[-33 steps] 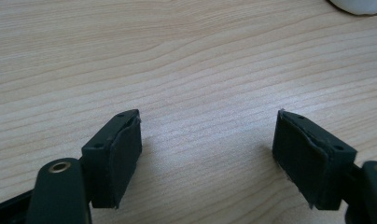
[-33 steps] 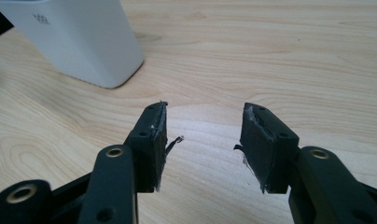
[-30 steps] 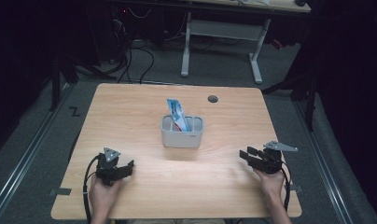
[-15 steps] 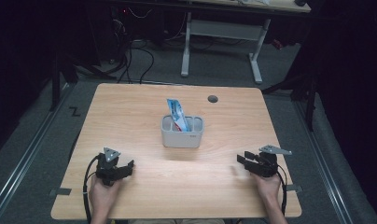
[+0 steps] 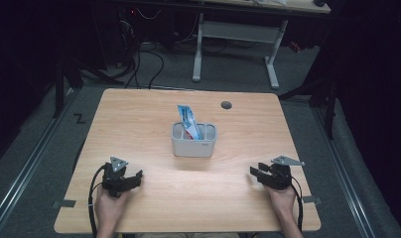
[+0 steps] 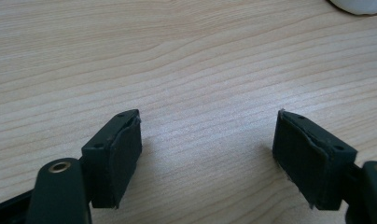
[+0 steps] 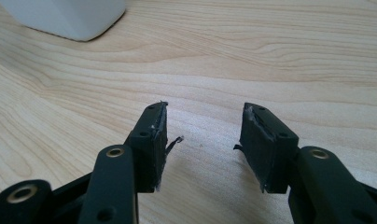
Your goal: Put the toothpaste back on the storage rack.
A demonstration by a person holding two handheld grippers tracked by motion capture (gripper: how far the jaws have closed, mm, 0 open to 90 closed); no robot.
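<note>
A white divided caddy (image 5: 194, 140) stands at the middle of the wooden table (image 5: 139, 119), and a blue-and-white packet (image 5: 188, 121) sticks up out of it. My left gripper (image 5: 134, 178) rests low at the table's front left, open, with bare wood between its jaws (image 6: 207, 154). My right gripper (image 5: 257, 174) sits at the front right, also open with nothing between its pads (image 7: 203, 140). A corner of the caddy (image 7: 65, 16) shows at the top left of the right gripper view, and a sliver of the caddy (image 6: 359, 5) shows at the top right of the left gripper view.
A round cable hole (image 5: 226, 105) is set in the table near its far edge. Beyond the table stand a white desk frame (image 5: 235, 37) and cables on a dark floor. Bare wood lies between the grippers and the caddy.
My right gripper has sunk toward the table top and come slightly nearer the front edge. The left gripper has kept still.
</note>
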